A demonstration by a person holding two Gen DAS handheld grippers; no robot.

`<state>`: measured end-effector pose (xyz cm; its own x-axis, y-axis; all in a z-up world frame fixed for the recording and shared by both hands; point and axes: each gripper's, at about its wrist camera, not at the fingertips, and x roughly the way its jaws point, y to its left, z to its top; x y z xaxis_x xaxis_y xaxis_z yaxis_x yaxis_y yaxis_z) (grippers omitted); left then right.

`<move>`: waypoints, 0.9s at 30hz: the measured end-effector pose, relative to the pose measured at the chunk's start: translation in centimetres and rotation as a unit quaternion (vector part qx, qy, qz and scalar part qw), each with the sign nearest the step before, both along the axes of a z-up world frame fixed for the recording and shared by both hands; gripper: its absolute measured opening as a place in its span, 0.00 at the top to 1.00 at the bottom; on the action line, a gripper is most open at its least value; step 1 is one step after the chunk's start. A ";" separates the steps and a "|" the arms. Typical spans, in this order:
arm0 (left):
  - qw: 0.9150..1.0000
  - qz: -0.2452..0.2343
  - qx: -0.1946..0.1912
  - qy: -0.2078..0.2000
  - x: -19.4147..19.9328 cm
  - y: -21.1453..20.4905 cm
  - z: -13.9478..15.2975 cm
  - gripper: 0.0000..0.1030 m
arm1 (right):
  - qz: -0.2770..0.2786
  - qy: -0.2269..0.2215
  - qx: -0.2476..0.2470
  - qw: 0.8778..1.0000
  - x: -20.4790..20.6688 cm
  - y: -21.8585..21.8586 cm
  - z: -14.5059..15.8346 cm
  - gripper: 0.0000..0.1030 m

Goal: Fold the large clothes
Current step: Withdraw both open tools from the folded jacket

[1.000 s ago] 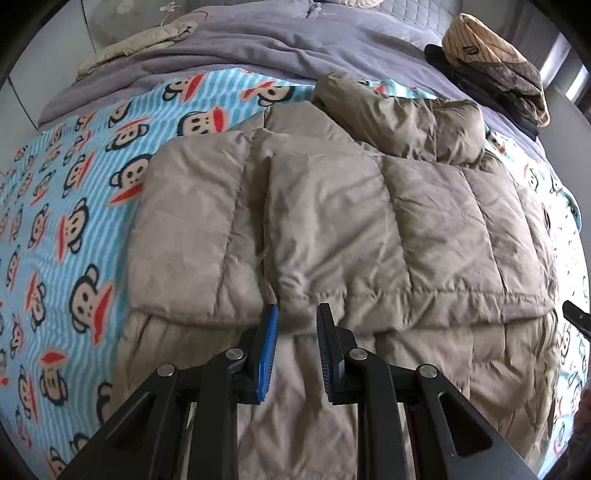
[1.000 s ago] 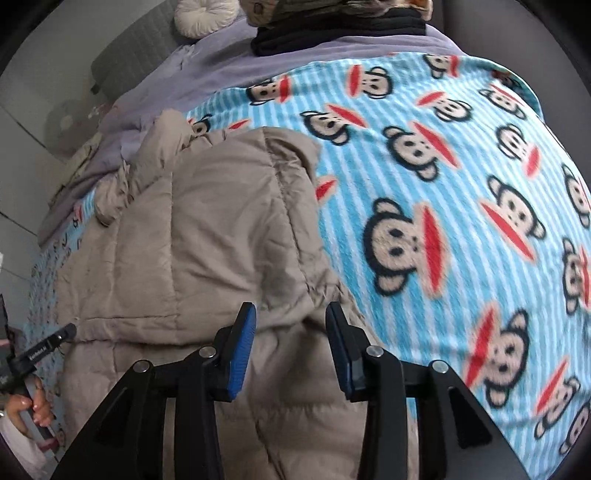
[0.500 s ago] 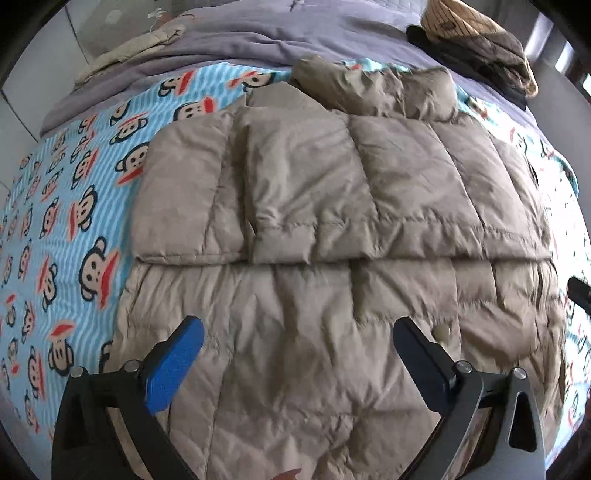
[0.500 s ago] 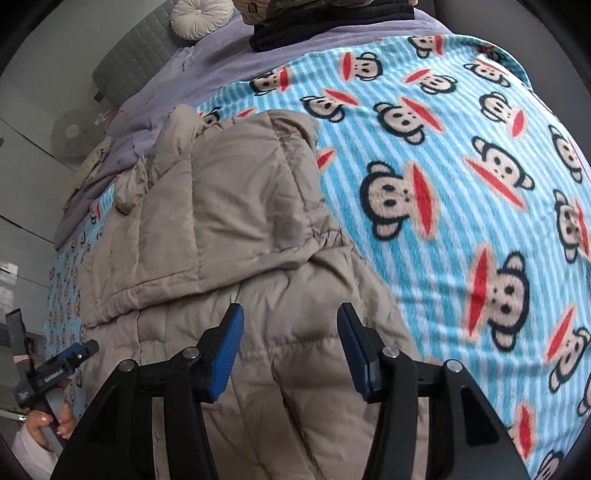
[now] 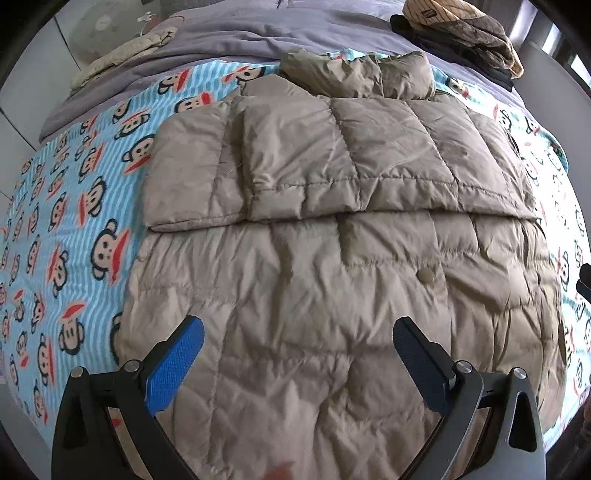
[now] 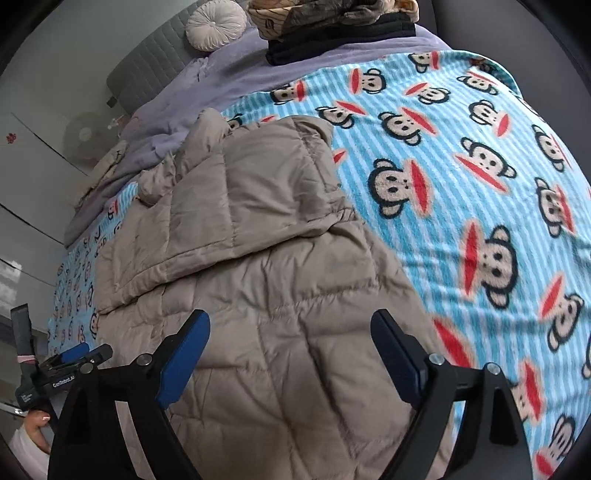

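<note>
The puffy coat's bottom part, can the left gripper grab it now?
Probably yes. The left gripper hangs wide open right over the coat's lower part, with nothing lying on it or in between.

Free room and obstacles on the bed. The tan padded jacket [image 5: 332, 258] covers the middle of the monkey-print blanket [image 5: 74, 221], its bunched hood [image 5: 354, 70] raised at the far end. Bare blanket lies open to the left of the jacket and broadly to its right [image 6: 461, 184]. At the bed's far end, a stack of folded clothes [image 5: 461, 40] and a round cushion [image 6: 214, 27] block passage. Both grippers, the left gripper [image 5: 295, 354] and the right gripper [image 6: 291, 350], hang clear above the jacket's near part.
</note>
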<state>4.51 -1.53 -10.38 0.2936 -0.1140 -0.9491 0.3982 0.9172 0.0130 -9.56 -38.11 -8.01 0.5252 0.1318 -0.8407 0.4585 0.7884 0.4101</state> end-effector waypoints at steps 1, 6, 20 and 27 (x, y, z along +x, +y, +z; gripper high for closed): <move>1.000 -0.003 0.001 0.001 -0.2 0.4 0.2 0.00 | 0.000 0.003 0.003 1.000 -0.3 0.5 0.3 0.12; 1.000 -0.015 -0.007 0.025 -1.1 2.7 1.1 0.00 | -0.005 0.023 0.006 1.000 -1.3 2.8 1.8 0.12; 0.998 -0.036 -0.026 0.051 -4.1 8.9 4.0 0.00 | -0.087 0.045 0.118 0.988 -5.5 8.2 4.1 0.12; 0.998 -0.021 -0.018 0.056 -5.8 10.8 4.2 0.00 | -0.093 0.071 0.153 0.981 -7.4 9.9 3.5 0.12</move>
<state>-1.25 9.23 -6.16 0.1803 -0.1580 -0.9708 0.4329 0.8990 -0.0659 -16.97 -28.19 -4.50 0.4443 0.3030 -0.8430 0.6525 0.5353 0.5364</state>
